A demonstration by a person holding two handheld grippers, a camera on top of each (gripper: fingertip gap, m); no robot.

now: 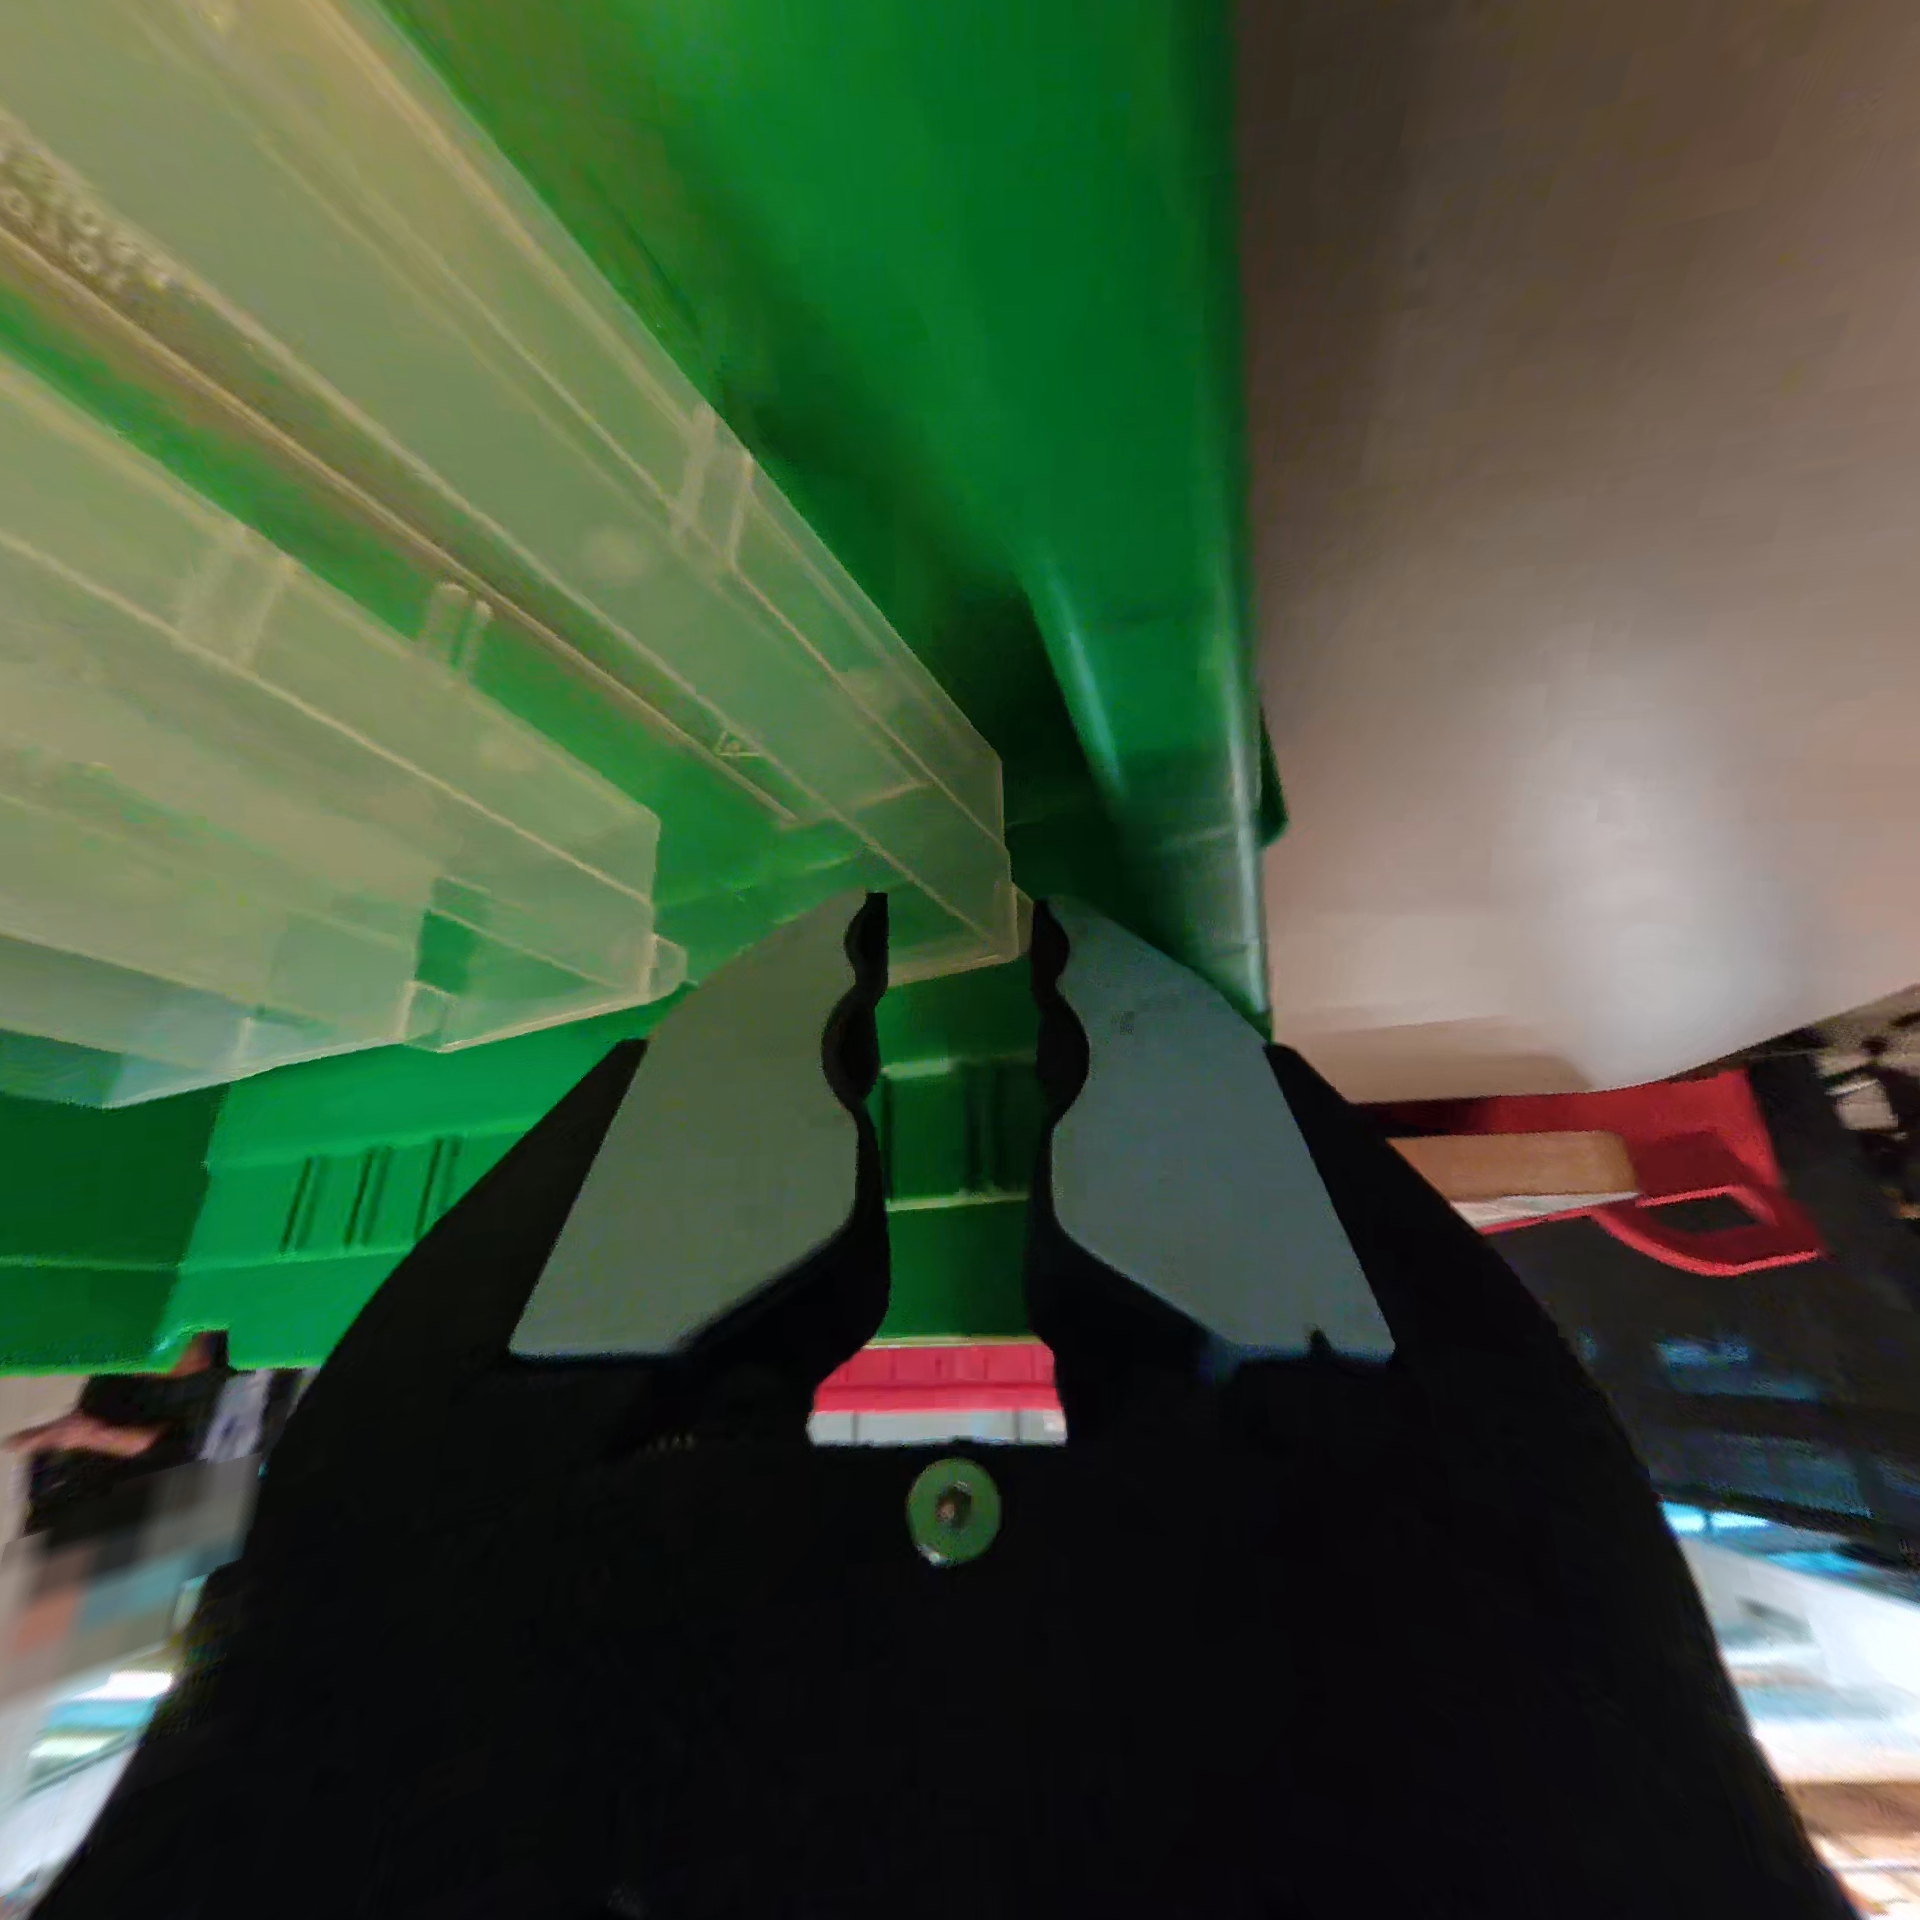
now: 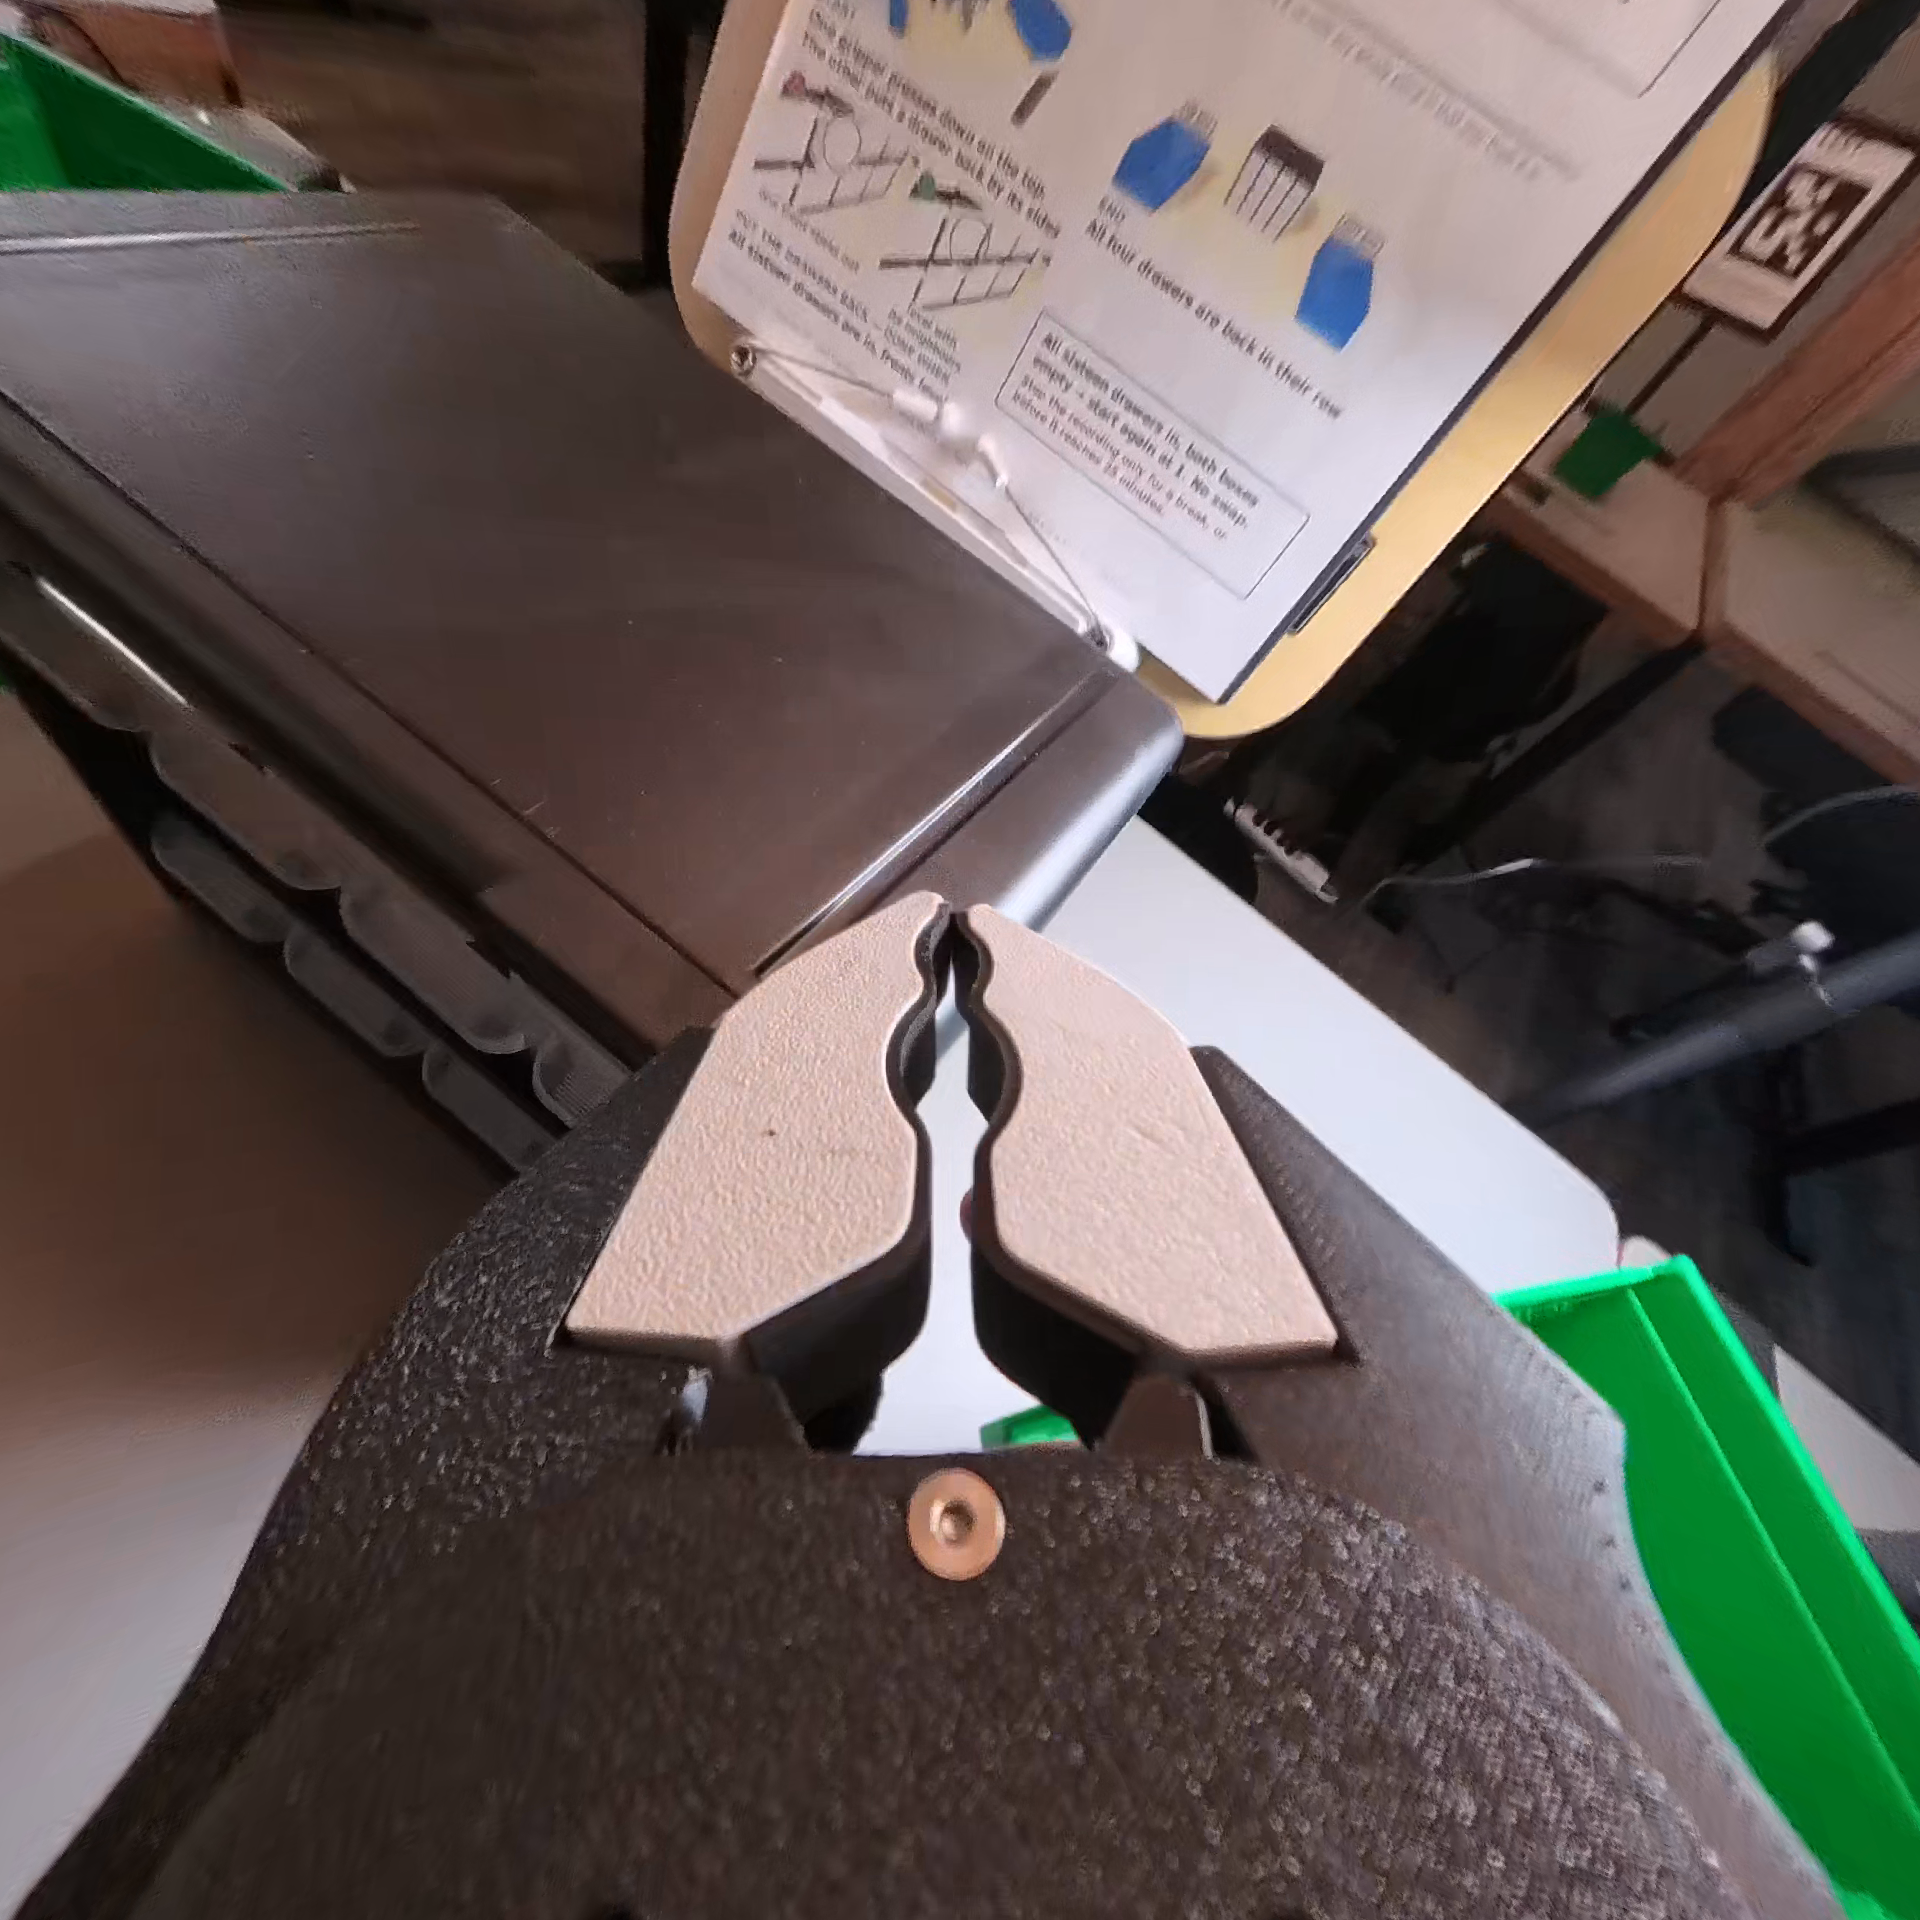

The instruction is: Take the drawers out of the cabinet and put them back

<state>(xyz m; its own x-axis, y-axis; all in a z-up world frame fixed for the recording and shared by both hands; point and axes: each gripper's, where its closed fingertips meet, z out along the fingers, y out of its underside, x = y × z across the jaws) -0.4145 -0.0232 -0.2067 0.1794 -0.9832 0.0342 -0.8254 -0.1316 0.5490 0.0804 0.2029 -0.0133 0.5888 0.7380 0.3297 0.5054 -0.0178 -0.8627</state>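
Observation:
In the left wrist view, several clear plastic drawers lie in a green bin [image 1: 935, 364]. My left gripper [image 1: 958, 906] has its fingers a little apart, closed on the near end corner of one clear drawer [image 1: 623, 540]. Another clear drawer [image 1: 260, 831] lies beside it. In the right wrist view, my right gripper [image 2: 951, 925] is shut and empty, with its tips over the near corner of the dark grey cabinet [image 2: 468, 540]. A row of clear drawer fronts [image 2: 395, 935] shows along the cabinet's left face.
An instruction sheet on a wooden board [image 2: 1195, 312] stands behind the cabinet. A green bin [image 2: 1714, 1455] sits at the lower right on the white table [image 2: 1247, 1039], with another green edge [image 2: 62, 114] at the upper left. A red object [image 1: 1662, 1143] lies right of the left gripper.

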